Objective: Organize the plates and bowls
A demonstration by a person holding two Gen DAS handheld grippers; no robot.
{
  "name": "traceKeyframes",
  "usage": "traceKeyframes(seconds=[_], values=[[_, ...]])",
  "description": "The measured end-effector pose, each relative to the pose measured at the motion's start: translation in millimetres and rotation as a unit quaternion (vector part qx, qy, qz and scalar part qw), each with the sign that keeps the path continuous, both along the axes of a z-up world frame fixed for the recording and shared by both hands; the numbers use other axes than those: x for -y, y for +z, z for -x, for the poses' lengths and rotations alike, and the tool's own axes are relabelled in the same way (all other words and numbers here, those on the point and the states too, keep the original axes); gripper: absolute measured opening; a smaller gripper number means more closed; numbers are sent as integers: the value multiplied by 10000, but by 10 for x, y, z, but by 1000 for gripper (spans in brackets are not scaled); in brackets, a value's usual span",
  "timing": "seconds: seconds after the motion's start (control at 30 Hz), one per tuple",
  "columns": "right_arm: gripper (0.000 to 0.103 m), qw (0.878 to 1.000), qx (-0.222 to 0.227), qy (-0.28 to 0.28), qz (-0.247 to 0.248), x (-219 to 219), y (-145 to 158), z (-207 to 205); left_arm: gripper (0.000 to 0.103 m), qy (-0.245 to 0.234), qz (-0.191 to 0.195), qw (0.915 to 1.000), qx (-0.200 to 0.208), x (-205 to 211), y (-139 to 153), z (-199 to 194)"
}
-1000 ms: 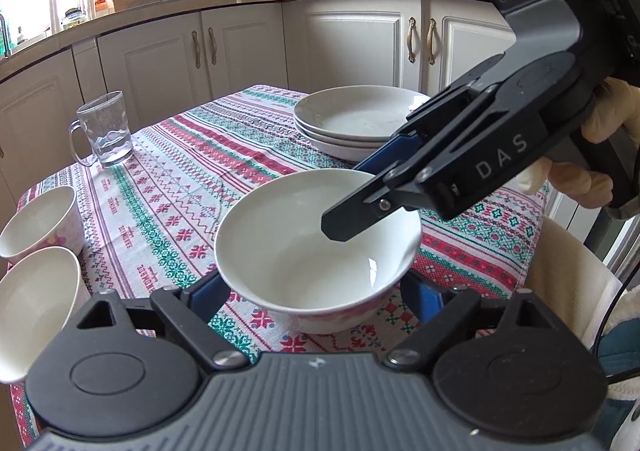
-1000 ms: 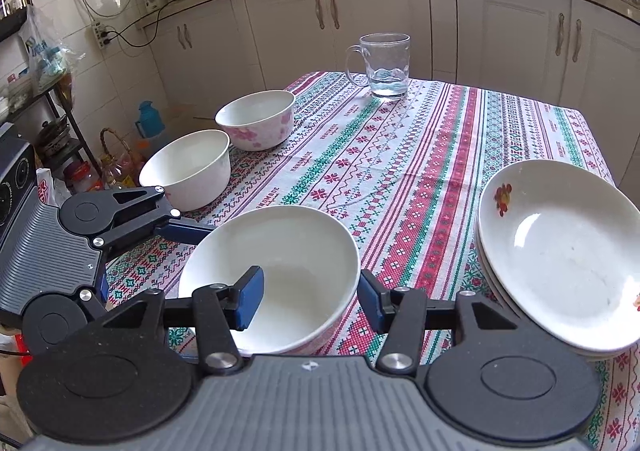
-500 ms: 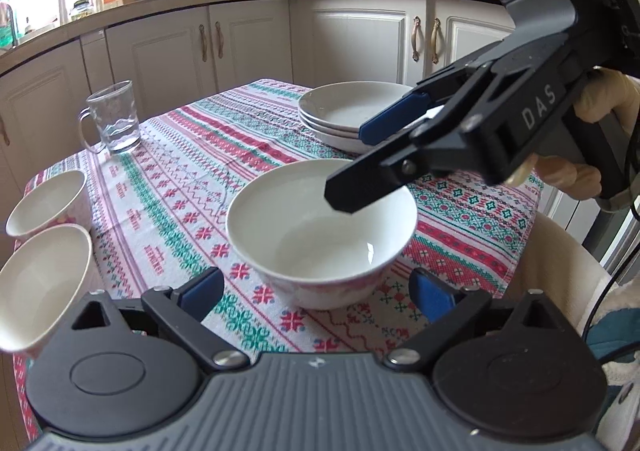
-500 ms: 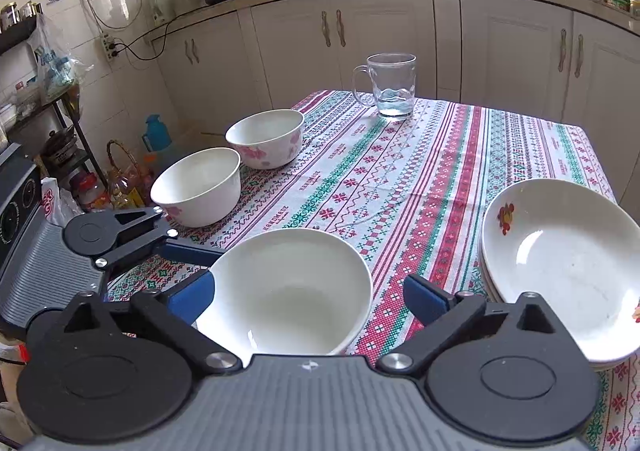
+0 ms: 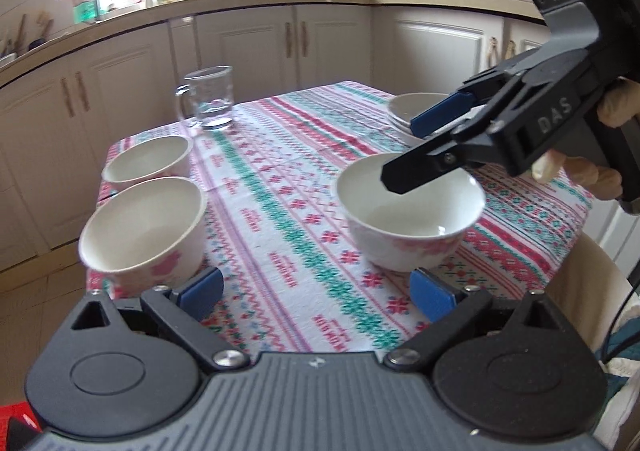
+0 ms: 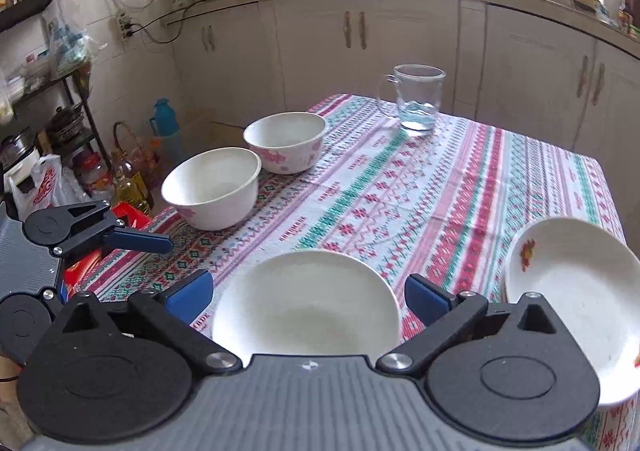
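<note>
A white bowl with pink flowers stands on the tablecloth between the wide open jaws of my right gripper; the pads do not touch it. In the left wrist view this bowl sits right of centre, and the right gripper hovers over its rim. My left gripper is open over bare cloth with nothing between its fingers. Two more flowered bowls stand side by side at the table's left edge. A stack of white plates lies on the right.
A glass mug with a little water stands at the far end of the table. Kitchen cabinets run behind it. A shelf, bottles and bags crowd the floor to the left. A gloved hand holds the right gripper.
The right gripper let go of the bowl's rim and opened wide, lifting slightly. The left gripper opened wider and drew back and leftward, so the bowl is no longer between its fingers.
</note>
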State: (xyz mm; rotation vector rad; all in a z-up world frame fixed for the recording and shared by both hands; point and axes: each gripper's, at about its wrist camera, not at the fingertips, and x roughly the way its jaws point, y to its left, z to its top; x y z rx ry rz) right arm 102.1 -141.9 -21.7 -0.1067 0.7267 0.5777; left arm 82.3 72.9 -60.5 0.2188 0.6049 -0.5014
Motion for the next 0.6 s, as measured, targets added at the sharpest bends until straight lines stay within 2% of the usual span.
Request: traceKeyframes(seconds=[0.33, 0.6], values=[[103, 9967, 58, 732, 348, -498, 189, -296, 99, 1057, -33, 9944, 69, -479, -53, -303], [103, 9931, -14, 1034, 561, -879, 223, -577, 99, 1277, -11, 9918, 96, -694, -114, -498]])
